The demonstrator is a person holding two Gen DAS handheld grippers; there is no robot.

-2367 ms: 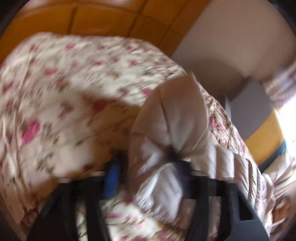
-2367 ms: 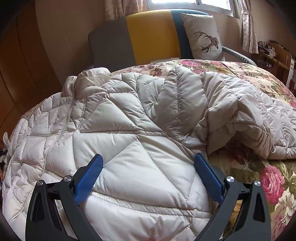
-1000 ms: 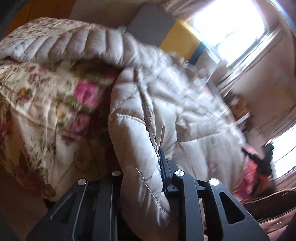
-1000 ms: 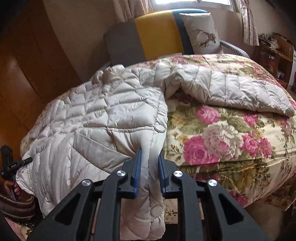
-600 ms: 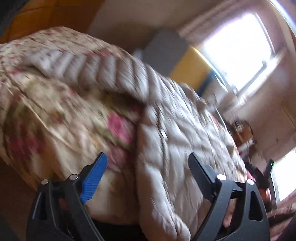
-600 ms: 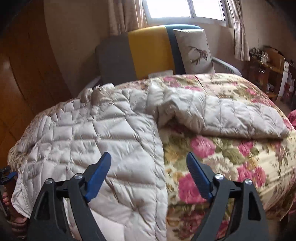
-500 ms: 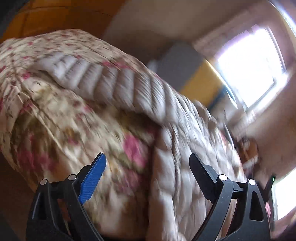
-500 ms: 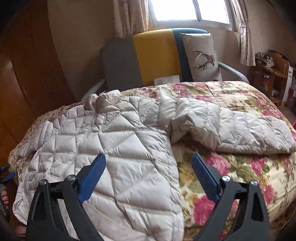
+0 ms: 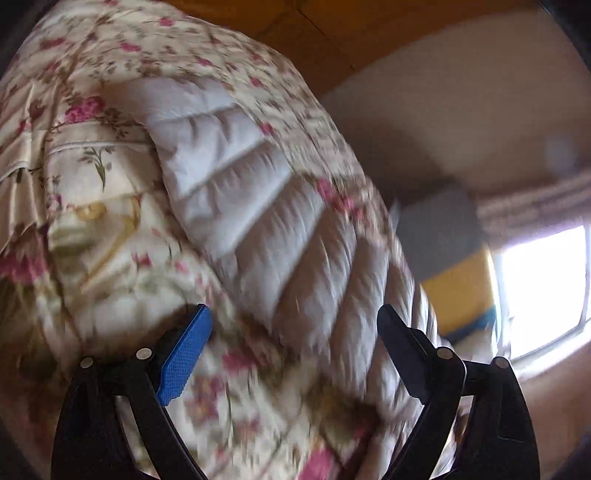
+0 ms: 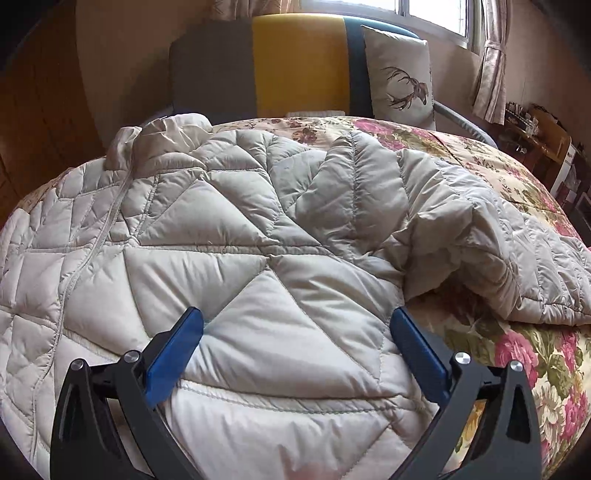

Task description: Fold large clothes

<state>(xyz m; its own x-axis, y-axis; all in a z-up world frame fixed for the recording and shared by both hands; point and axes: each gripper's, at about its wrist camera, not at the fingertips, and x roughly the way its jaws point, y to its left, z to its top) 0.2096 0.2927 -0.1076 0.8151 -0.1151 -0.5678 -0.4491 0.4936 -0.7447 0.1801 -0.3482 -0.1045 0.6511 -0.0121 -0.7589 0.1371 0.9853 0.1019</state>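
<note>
A beige quilted down jacket (image 10: 258,221) lies spread on the floral bedspread (image 10: 517,350), collar at the far left. Its sleeve (image 10: 480,240) stretches out to the right over the flowers. My right gripper (image 10: 295,314) hovers just above the jacket's lower body. Its jaws are opening wide, and the pads press on nothing. The left wrist view is blurred. It shows the sleeve (image 9: 258,192) running diagonally across the bedspread (image 9: 92,177). My left gripper (image 9: 293,314) is open above the sleeve and the cover, holding nothing.
A grey, yellow and blue chair (image 10: 295,62) with a deer-print cushion (image 10: 399,81) stands behind the bed. Wooden wall panels (image 9: 332,29) lie beyond the bed. There is a bright window (image 9: 543,288) and cluttered shelving (image 10: 543,136) at the far right.
Both grippers let go of the jacket's front edge and opened wide. The right one moved in over the jacket's body. The left one rolled and swung across towards the sleeve.
</note>
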